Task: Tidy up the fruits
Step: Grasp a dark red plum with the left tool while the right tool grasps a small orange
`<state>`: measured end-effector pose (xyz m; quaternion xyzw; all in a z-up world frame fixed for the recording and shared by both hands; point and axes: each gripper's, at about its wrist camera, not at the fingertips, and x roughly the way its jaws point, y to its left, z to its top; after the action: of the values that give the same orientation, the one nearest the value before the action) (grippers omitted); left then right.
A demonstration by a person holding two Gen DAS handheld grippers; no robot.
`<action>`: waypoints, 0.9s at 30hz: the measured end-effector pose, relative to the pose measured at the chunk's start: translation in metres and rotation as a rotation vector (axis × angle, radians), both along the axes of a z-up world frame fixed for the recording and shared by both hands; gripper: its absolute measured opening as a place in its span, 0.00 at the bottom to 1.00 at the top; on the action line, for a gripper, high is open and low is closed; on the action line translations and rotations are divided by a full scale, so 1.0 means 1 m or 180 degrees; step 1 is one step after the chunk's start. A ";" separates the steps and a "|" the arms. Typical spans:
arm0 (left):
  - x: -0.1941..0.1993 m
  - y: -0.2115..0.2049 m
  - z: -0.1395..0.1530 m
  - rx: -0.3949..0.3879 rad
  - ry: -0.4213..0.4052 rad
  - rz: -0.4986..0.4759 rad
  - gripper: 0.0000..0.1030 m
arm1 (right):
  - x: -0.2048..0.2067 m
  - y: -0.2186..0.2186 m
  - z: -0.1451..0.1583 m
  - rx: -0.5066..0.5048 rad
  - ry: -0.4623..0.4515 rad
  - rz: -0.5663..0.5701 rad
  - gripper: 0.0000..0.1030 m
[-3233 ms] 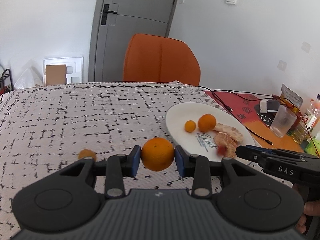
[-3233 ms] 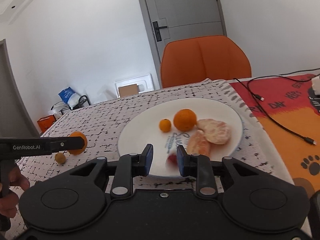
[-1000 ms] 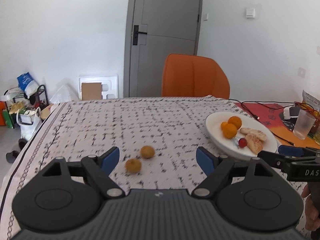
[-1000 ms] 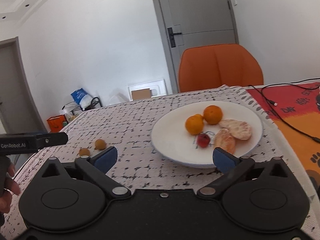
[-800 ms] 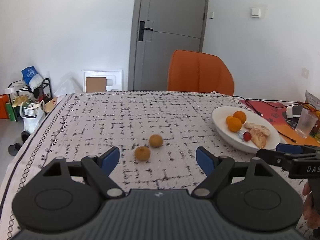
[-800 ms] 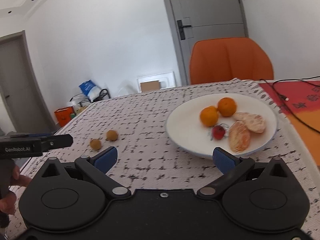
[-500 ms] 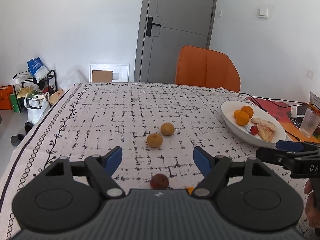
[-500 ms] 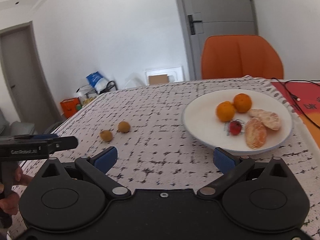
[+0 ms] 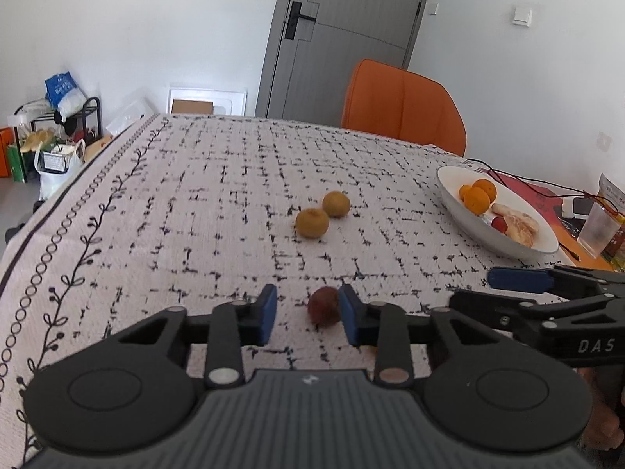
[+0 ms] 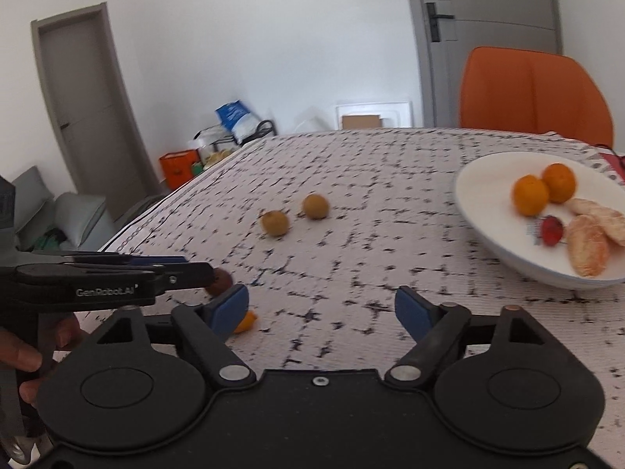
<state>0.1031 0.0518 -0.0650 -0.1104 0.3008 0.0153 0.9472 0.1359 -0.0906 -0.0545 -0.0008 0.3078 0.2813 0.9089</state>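
Your left gripper (image 9: 308, 308), jaws just closing, brackets a dark red fruit (image 9: 323, 306) w/o clamping, well left of the plate (image 9: 453, 191); right gripper (image 10: 322, 308) stands apart.

The tabletop (image 9: 218, 179) wears a rough woven cloth (image 9: 195, 234). The white plate (image 10: 488, 211) looks smooth and shiny. Each hand-held gripper (image 9: 306, 310) is dull black plastic with soft-looking blue pads (image 9: 268, 310). The peeled orange (image 10: 588, 250) looks bumpy.
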 end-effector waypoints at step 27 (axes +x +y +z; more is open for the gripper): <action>-0.004 0.006 0.000 -0.0144 -0.0058 -0.0148 0.23 | 0.003 0.029 -0.010 0.0021 0.0235 0.0379 0.19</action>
<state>0.0993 0.0576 -0.0652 -0.1249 0.2948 -0.0145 0.9472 0.1389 -0.0618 -0.0645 -0.0058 0.3396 0.3357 0.8786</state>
